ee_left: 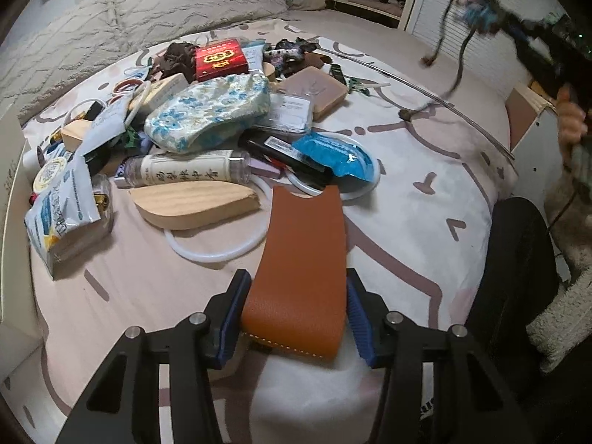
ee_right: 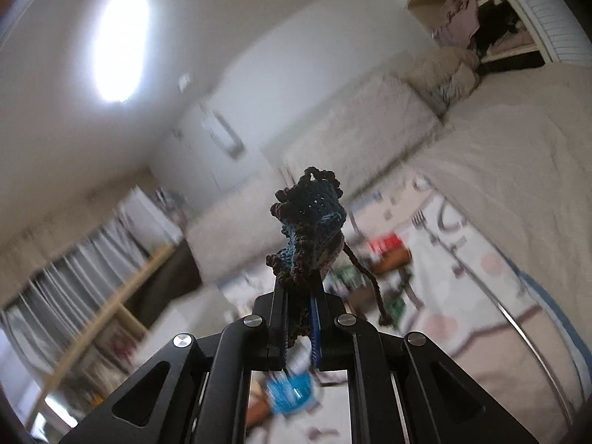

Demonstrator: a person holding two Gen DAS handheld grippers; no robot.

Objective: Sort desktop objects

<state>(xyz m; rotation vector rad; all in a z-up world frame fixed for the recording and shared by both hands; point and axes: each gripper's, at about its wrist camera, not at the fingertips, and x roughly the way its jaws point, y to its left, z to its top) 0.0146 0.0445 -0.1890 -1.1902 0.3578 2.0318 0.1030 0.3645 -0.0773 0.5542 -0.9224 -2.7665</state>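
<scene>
Between my left gripper (ee_left: 296, 318) fingers sits the tan leather sleeve (ee_left: 301, 266), jaws spread about as wide as the sleeve, pads at its 2 long edges; I cannot tell whether they press it. It lies flat on the bedspread (ee_left: 407, 222), its far end touching the white ring (ee_left: 333, 192) at the foot of the clutter pile (ee_left: 207, 118). My right gripper (ee_right: 299, 318) is raised high, clamped narrow on a dark crocheted pouch (ee_right: 310, 222) whose cords (ee_right: 366, 277) dangle loose. I judge 2 risks: the soft sleeve could buckle or slide out if I squeeze only its edges, and the swinging cords could snag the thin metal rod (ee_left: 462, 111) or drag pile items when I lower that hand
</scene>
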